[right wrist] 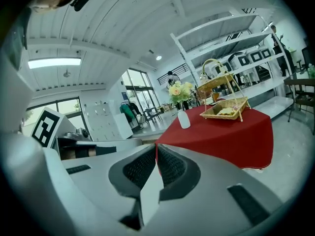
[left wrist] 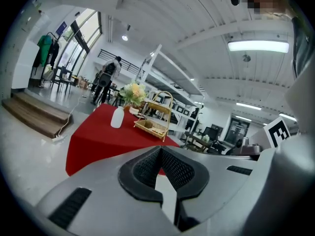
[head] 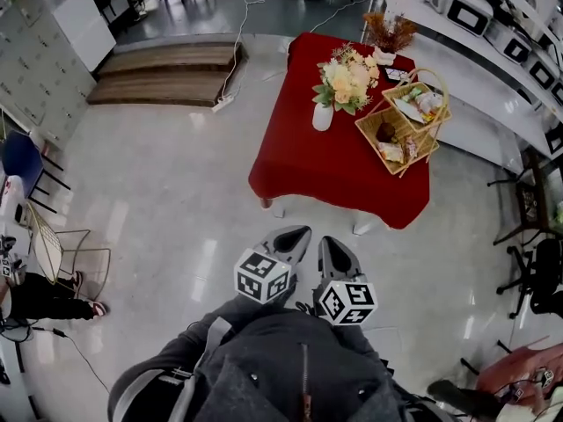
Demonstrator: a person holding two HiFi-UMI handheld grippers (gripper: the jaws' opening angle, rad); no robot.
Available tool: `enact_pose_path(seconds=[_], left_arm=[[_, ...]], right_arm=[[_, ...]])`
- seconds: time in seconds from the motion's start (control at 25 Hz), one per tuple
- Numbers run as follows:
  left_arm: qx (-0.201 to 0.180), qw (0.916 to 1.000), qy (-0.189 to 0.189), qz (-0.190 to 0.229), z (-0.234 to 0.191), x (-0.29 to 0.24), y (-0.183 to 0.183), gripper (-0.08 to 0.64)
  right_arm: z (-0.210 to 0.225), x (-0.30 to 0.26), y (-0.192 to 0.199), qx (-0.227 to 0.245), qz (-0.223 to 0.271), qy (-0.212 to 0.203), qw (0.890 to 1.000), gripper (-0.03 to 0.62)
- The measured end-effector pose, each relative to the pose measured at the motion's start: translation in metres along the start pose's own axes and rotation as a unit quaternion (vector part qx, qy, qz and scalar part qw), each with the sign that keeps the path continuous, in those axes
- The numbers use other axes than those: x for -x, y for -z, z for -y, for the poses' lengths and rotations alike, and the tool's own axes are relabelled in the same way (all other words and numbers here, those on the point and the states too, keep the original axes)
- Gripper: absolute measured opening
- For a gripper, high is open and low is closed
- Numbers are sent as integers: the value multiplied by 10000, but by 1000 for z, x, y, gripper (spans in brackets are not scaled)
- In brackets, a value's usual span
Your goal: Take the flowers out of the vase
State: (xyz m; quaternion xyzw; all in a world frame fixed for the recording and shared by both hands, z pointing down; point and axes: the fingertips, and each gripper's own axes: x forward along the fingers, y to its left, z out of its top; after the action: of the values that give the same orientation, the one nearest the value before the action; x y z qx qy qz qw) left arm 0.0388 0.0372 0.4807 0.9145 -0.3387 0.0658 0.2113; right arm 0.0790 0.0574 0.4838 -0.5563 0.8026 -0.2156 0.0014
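Observation:
A white vase [head: 323, 116] with a bunch of pale yellow and pink flowers [head: 347, 77] stands on a table with a red cloth [head: 325, 165] across the floor from me. The vase [left wrist: 117, 117] and flowers [left wrist: 133, 92] show small in the left gripper view, and the vase [right wrist: 183, 119] and flowers [right wrist: 179, 90] likewise in the right gripper view. My left gripper [head: 295, 235] and right gripper [head: 332, 245] are held side by side in front of my body, well short of the table. Both are shut, jaw tips meeting, with nothing between them.
A two-tier wicker basket [head: 403, 121] with packets stands right of the vase. Dried flowers [head: 390, 33] stand at the table's far end. Wooden steps [head: 167, 73] lie far left, white shelving [head: 493, 33] along the right, chairs [head: 532, 271] at right and a wire rack [head: 62, 249] at left.

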Motion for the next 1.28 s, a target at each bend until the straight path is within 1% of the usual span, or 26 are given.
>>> enact_pose_path(seconds=[0.08,0.2,0.44,0.72,0.84,1.0,1.12,1.28], left_arm=[[-9,10000,-26,-25,-15,-8,-7,8],[31,9999,-79,-94,-37,-21,-12,8],[86,9998,-39,-168,-72,-43,-23,8],[90,9998,40,-162,-112,-72,-49,8],[156,9998,103,-112,-121,-79,-55,8],[163,9995,223,-136,-121,-85,-52,8],[133,9997,158,-105,-125,-82,-55,8],[189,9998,1,-35,-134,-78,-62,8]], right_arm=[[-1,-17,-3,18,-46,-76,10000,14],[3,-39,-3,-89,-122,-119,9998,14],[16,-81,-10,-152,-212,-62,9996,14],[26,-131,-28,-113,-188,47,9997,14],[25,-145,-32,-48,-165,46,9998,14],[28,-150,-26,-39,-227,54,9997,14],[32,-149,-29,-35,-194,118,9997,14],[35,-149,-40,15,-71,265,9996,14]])
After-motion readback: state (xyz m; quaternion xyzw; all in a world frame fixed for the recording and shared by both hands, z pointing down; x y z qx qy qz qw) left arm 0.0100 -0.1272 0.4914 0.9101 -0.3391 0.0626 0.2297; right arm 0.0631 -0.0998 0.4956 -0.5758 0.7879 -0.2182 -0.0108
